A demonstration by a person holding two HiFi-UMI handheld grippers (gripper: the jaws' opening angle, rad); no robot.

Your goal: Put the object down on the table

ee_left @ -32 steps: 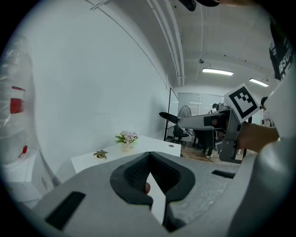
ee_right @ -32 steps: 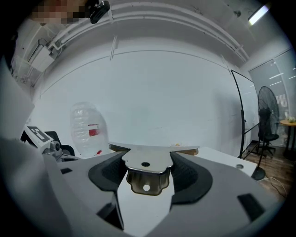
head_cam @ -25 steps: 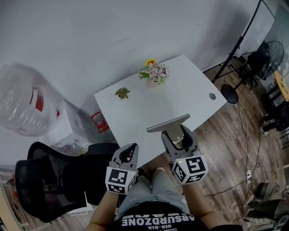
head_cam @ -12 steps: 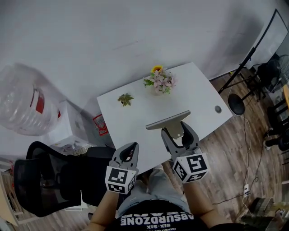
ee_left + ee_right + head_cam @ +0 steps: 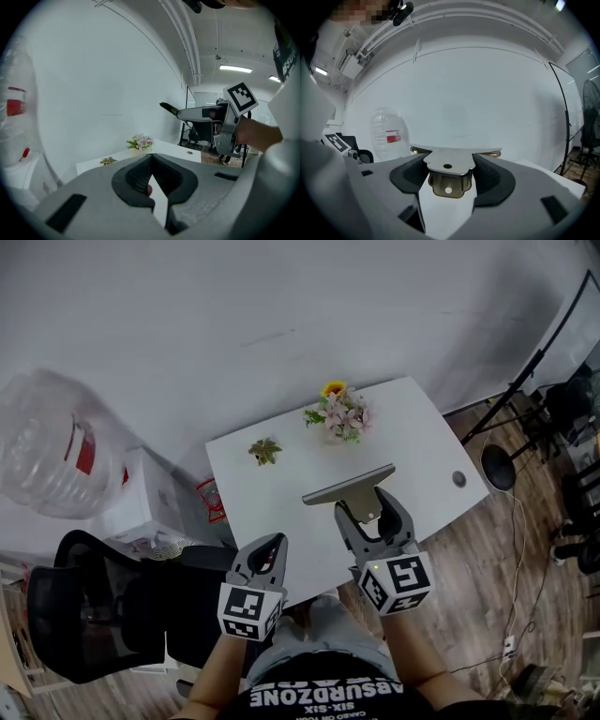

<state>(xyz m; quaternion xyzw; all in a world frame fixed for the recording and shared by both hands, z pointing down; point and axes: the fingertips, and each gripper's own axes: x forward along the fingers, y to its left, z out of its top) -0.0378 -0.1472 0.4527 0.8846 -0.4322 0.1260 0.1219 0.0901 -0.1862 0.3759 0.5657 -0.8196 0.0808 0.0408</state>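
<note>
My right gripper (image 5: 372, 513) is shut on a grey metal piece (image 5: 349, 486), a flat bar on a short bracket. It holds the piece in the air over the front part of the white table (image 5: 281, 507). In the right gripper view the bracket (image 5: 449, 167) sits between the dark pads, with the bar lying across the top. My left gripper (image 5: 267, 550) hovers at the table's front edge with its jaws together and nothing in them. The left gripper view shows its pads (image 5: 136, 176) meeting, and the right gripper (image 5: 229, 126) carrying the piece (image 5: 187, 112).
A flower arrangement (image 5: 343, 415) and a small leafy plant (image 5: 265, 450) stand at the table's back edge. A cable hole (image 5: 458, 479) is at its right corner. A large water bottle (image 5: 52, 460) and a black office chair (image 5: 94, 615) are at the left. A black stand (image 5: 502, 465) is on the floor at right.
The table has drifted slightly rightward and downward in the head view. Both grippers keep much the same places in the frame, and the right one still holds the metal piece.
</note>
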